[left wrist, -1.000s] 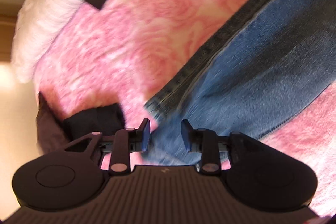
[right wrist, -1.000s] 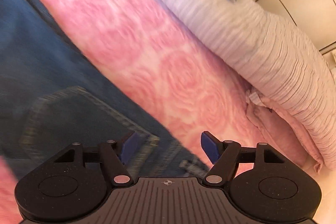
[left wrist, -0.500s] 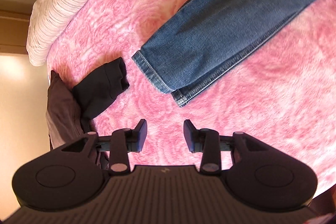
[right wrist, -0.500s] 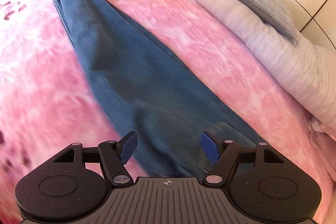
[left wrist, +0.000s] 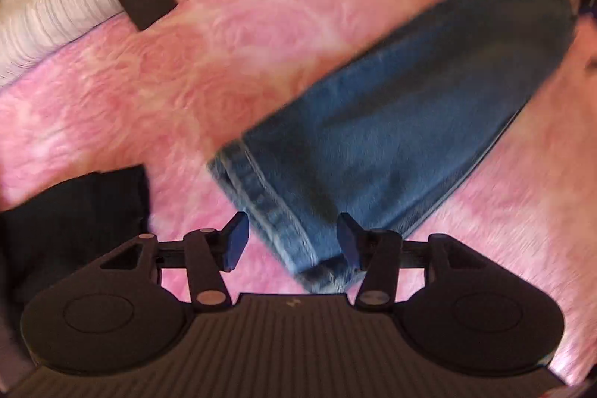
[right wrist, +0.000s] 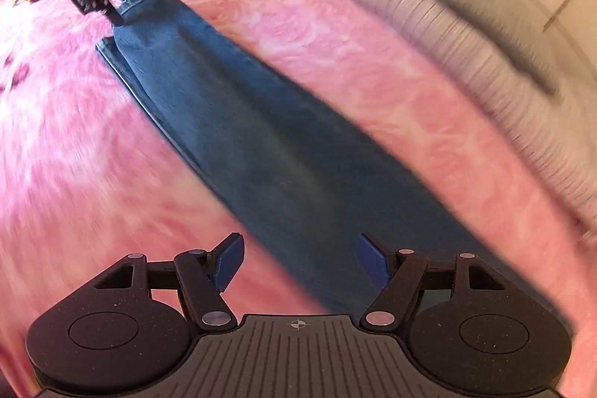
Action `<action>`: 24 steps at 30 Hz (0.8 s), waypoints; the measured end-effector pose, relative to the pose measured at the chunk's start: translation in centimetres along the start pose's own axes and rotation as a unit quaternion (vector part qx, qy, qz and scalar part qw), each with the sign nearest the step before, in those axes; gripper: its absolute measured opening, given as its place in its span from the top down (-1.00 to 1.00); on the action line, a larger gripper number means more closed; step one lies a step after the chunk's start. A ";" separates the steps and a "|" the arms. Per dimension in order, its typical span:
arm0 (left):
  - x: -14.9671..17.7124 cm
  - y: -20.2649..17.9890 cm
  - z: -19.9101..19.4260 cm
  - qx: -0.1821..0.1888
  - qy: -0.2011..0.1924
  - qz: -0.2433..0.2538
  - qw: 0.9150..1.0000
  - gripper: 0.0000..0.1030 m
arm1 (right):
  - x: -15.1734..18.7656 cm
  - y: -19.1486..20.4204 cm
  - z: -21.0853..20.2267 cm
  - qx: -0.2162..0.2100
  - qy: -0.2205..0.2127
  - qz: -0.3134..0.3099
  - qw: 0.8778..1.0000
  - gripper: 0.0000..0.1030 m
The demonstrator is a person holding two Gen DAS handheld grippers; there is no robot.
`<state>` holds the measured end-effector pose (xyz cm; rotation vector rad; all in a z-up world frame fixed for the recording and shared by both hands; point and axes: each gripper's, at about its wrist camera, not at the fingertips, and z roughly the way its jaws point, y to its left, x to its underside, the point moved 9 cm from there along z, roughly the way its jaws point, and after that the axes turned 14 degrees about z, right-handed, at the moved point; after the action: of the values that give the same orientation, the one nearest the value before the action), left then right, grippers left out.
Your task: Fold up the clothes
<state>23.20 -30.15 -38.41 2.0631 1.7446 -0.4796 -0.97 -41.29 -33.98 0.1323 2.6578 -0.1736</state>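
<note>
Since a second ago the left gripper (left wrist: 291,241) has come down over the hem of the folded blue denim jeans (left wrist: 403,122), jaws opening, hem between them unpinched. The jeans lie on the pink fleece blanket (right wrist: 354,36). The right gripper (right wrist: 298,256) hangs open above the jeans' near end.

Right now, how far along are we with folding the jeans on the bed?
Done: the jeans lie lengthwise on the pink blanket, legs stacked one on the other. In hand: the left gripper is at the hem, jaws opening, hem between them but not pinched; the right gripper hangs open over the wider end. Left: the crosswise folds, then the dark garment beside the hem.
</note>
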 end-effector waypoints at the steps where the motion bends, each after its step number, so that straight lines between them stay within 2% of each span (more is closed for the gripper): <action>1: 0.1 0.6 0.1 0.019 -0.023 -0.010 1.000 0.06 | -0.7 1.9 0.5 -0.005 0.005 0.000 1.000 -0.37; 3: 0.7 1.4 1.3 0.066 -0.039 -0.041 0.996 0.05 | -2.3 5.4 1.3 -0.013 0.000 -0.013 1.000 -0.37; 4: 1.1 1.5 2.1 0.091 -0.034 -0.057 0.994 0.08 | -2.9 6.4 1.7 -0.013 -0.001 -0.026 1.000 -0.37; 5: 1.6 1.6 2.8 0.117 -0.027 -0.073 0.990 0.28 | -3.5 7.5 2.0 -0.012 -0.002 -0.039 0.999 -0.37; 7: 2.1 1.6 3.2 0.151 -0.004 -0.088 0.985 0.50 | -4.5 8.9 2.6 -0.013 -0.002 -0.053 0.998 -0.37; 8: 1.7 2.3 2.6 0.161 -0.010 -0.105 0.981 0.72 | -5.0 9.1 2.7 -0.015 -0.002 -0.051 0.999 -0.37; 12: -0.6 5.8 -0.8 0.202 -0.052 -0.186 0.960 0.77 | -6.2 8.7 2.7 -0.001 -0.006 -0.030 1.000 -0.37; 14: -1.7 7.8 -1.2 0.200 -0.066 -0.215 0.953 0.77 | -6.6 8.1 2.8 0.009 -0.006 -0.010 1.000 -0.37; 17: -1.4 9.1 0.9 0.185 -0.034 -0.241 0.952 0.71 | -6.6 7.4 3.2 0.020 0.004 0.025 0.999 -0.37; 19: -0.3 9.7 2.4 0.160 -0.013 -0.247 0.956 0.66 | -6.4 7.5 3.4 0.020 0.008 0.035 0.999 -0.37; 20: 0.5 10.1 2.8 0.151 -0.011 -0.254 0.955 0.44 | -6.3 7.6 3.5 0.020 0.010 0.038 0.999 -0.37; 21: 1.2 10.2 2.8 0.146 -0.012 -0.261 0.954 0.34 | -6.3 7.9 3.6 0.018 0.010 0.035 0.999 -0.37; 22: 1.8 10.3 2.8 0.142 -0.012 -0.267 0.953 0.30 | -6.2 8.2 3.7 0.017 0.010 0.031 0.999 -0.37; 24: 2.5 9.4 2.1 0.141 -0.020 -0.244 0.959 0.30 | -6.0 9.1 4.1 0.017 0.006 0.011 1.000 -0.37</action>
<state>32.87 -30.42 -40.77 1.7580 2.2740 -0.9559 7.27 -33.32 -35.78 0.1731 2.6642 -0.2112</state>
